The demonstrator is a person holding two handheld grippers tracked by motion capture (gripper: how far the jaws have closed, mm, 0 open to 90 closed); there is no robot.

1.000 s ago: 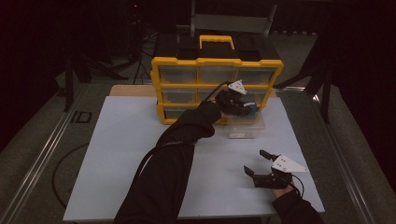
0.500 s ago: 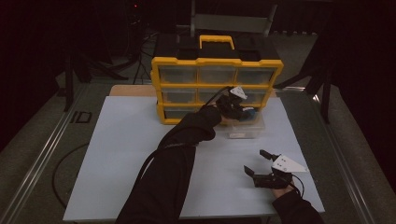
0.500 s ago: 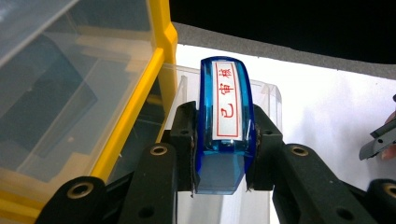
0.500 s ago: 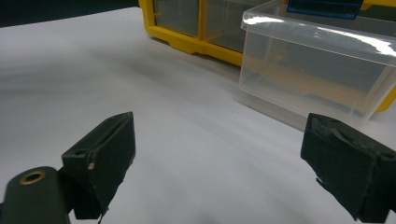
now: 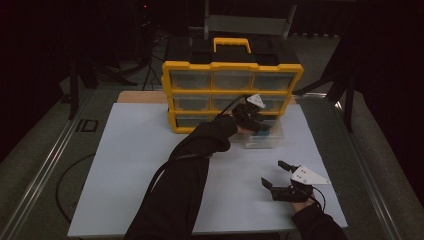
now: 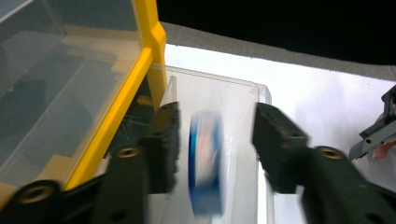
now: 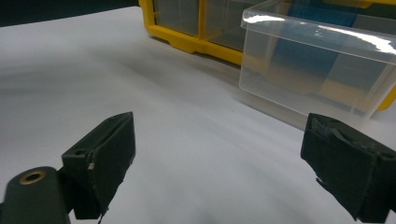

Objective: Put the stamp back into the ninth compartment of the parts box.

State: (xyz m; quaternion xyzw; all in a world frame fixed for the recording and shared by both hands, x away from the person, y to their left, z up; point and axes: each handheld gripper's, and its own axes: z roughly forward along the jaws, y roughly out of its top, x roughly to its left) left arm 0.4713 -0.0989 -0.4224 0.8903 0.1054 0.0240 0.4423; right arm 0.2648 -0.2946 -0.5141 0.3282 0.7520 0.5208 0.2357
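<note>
My left tool [image 6: 212, 140] hung with its jaws spread over the clear drawer [image 6: 233, 98] pulled out of the yellow organizer [image 5: 232, 90]. A blurred blue roll [image 6: 205, 163] sat between the jaws, touching neither. My right tool [image 7: 219, 172] was spread wide above the white worktop [image 7: 187, 140], holding nothing.

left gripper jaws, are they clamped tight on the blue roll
No: in the left gripper view the blue roll sits blurred between the jaws of the left gripper, with gaps on both sides, above the clear drawer.
</note>
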